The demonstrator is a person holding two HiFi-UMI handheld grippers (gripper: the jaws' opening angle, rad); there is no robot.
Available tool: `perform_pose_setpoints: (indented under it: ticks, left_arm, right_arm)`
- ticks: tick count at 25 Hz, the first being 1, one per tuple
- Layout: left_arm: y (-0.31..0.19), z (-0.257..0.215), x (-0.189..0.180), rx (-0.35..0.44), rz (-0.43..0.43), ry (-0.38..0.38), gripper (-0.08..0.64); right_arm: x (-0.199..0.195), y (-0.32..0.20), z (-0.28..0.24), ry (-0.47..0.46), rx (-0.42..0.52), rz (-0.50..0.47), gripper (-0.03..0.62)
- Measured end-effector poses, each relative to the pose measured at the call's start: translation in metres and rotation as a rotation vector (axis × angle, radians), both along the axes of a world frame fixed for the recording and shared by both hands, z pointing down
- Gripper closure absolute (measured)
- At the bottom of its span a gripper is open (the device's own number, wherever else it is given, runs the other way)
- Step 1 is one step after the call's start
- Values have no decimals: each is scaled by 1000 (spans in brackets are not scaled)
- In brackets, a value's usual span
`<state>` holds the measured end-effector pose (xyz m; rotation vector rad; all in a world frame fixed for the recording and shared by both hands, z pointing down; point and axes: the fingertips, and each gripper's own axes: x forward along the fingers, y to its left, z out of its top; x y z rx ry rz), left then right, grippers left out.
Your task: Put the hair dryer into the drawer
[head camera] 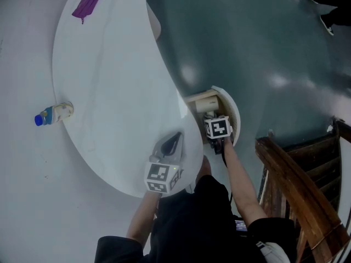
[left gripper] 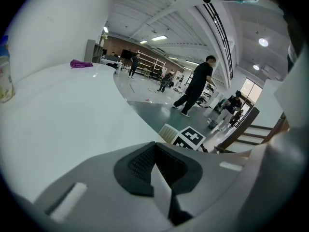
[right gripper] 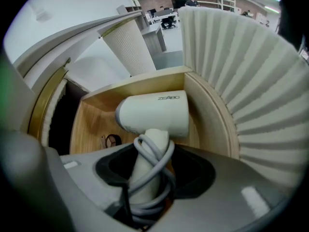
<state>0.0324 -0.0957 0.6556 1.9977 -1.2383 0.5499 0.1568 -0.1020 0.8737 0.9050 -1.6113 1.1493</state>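
Right gripper [right gripper: 147, 178] clamping hair dryer [right gripper: 154, 112] handle, barrel crosswise over drawer [right gripper: 212, 124], left gripper [head camera: 173, 141] closed.

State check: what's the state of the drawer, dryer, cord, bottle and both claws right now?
drawer: pulled open
hair dryer: body low inside the drawer, handle up
cord: wrapped round the handle
right claw: shut on the hair dryer's handle
left claw: shut, empty, over the table
bottle: blue cap on, standing near the table's edge
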Motion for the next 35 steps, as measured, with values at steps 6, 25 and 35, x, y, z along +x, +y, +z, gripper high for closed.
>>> perform_pose_setpoints:
  ticks: [6,25,35]
  left_arm:
    - [1,1,-2,-4,-10,1,552]
    - [9,3,-3,-7,-8,5,552]
    - [16,-5,-1,5,4,5,552]
  right_arm:
    - [-2,-1,8,5,-26,-14,367]
    - [-12,6,16,-44,-64,23,364]
    - [-10,3,1,-56,-38,42,353]
